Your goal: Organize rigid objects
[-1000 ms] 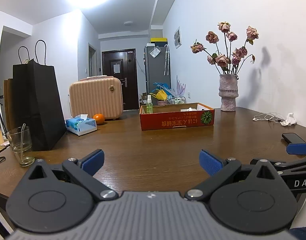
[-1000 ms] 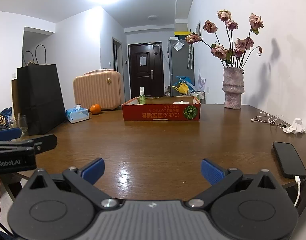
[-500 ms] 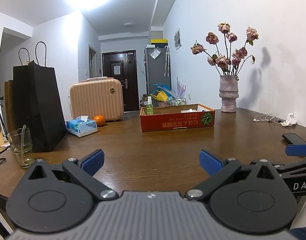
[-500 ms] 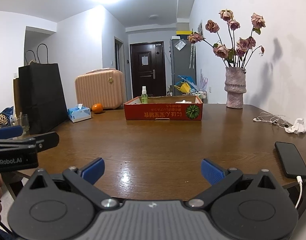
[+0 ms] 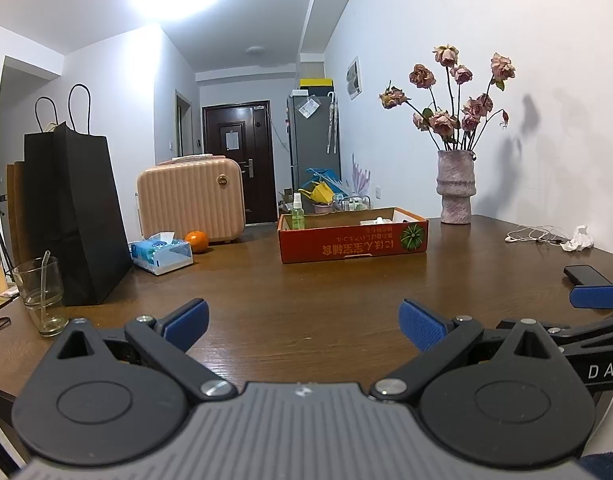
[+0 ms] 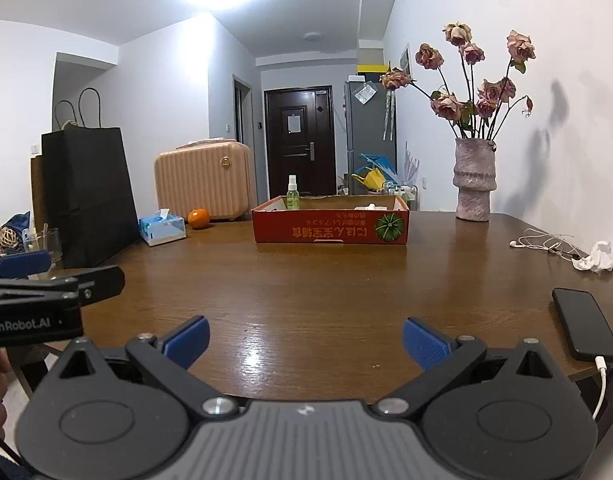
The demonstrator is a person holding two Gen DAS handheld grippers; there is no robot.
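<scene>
Both grippers, left gripper (image 5: 302, 318) and right gripper (image 6: 304, 338), spread and empty, barely shifted over the last second. Red cardboard box (image 6: 330, 230) with spray bottle (image 6: 292, 198) sits far ahead on tabletop (image 6: 306, 292); stage indeterminate.

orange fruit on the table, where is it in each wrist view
Left wrist: the round orange fruit sits left of centre, between the blue tissue box and the peach ribbed suitcase.
Right wrist: again left of centre.
Shared landmark: the red cardboard box.
</scene>
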